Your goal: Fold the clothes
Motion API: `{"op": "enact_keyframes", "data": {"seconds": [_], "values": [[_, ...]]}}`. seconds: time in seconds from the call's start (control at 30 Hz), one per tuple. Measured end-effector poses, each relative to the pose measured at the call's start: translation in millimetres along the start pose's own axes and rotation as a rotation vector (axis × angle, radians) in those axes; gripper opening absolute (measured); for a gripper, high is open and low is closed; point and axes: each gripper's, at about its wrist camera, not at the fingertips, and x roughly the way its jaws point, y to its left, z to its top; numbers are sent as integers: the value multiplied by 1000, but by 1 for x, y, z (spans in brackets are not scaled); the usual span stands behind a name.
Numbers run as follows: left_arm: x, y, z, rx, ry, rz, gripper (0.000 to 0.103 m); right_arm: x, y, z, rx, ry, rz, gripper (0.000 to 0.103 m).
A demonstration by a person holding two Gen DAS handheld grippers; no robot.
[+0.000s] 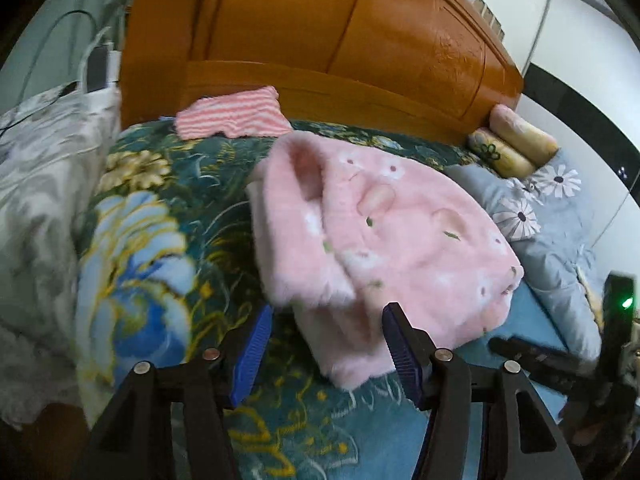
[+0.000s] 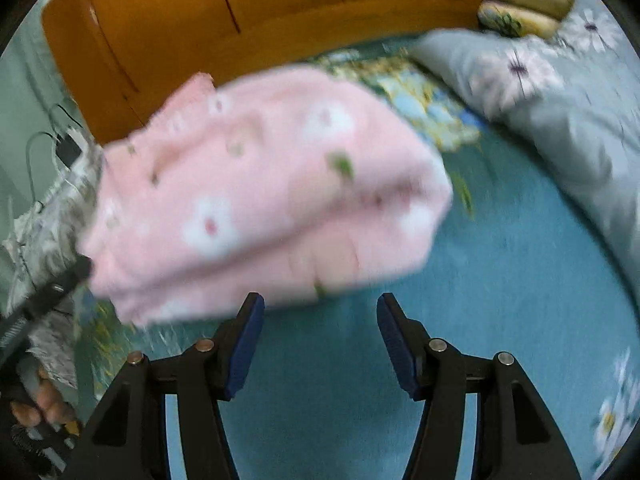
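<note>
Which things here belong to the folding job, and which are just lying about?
Job:
- pink fleece, folded on the bed
- striped knit by the headboard
- left claw, open
- right claw, open

Lying about:
- floral blanket
- grey quilt
- two pillows
- headboard
- charger and cables

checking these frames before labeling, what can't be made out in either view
- Pink fleece garment: its underside and inner layers are hidden by its own folds in the left wrist view; in the right wrist view motion blur smears its print and edges.
- Striped pink garment: far and small in the left wrist view, so how it is folded is unclear.
- Gadgets and cables: at the left wrist view's edge, too small to identify.
</note>
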Motion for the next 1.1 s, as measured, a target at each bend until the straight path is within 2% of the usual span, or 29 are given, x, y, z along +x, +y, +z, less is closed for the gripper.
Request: {"op": "enact_keyframes", "data": {"seconds": [0.1, 0.27, 0.33, 0.5, 0.6, 0.67, 0.7, 0.87, 0.9, 0.93, 0.97, 1.03, 1.1], "values": [[13, -2, -10, 35, 54, 34, 73, 4, -8, -11, 54, 2, -34, 60], [25, 1, -29, 31, 83, 61, 73, 7, -15, -17, 115, -25, -102, 62], [19, 0, -27, 19, 56, 50, 73, 7, -12, -18, 112, -28, -109, 62], [-6, -12, -2, 45, -63, -58, 73, 7, 6, -20, 30, -16, -95, 62], [-1, -22, 6, 114, -61, -79, 73, 7, 10, -22, 21, -14, -96, 62], [9, -26, 8, 136, -24, -98, 61, 4, 13, -22, 20, -22, -97, 62], [13, -28, 9, 134, -8, -112, 49, 0, 14, -22, 16, -29, -94, 62], [32, -34, 12, 119, 54, -179, 45, -16, 12, -3, -16, -91, -98, 62], [36, -35, 13, 114, 67, -193, 39, -18, 9, 5, -12, -104, -99, 62], [36, -34, 14, 101, 68, -196, 21, -20, 7, 14, -7, -116, -100, 62], [36, -34, 16, 88, 66, -198, 17, -21, 4, 22, 0, -127, -98, 62], [26, -29, 17, 61, 39, -192, 12, -22, -1, 38, 24, -142, -82, 62], [18, -25, 15, 49, 33, -175, 12, -16, -5, 49, 32, -138, -85, 62]]}}
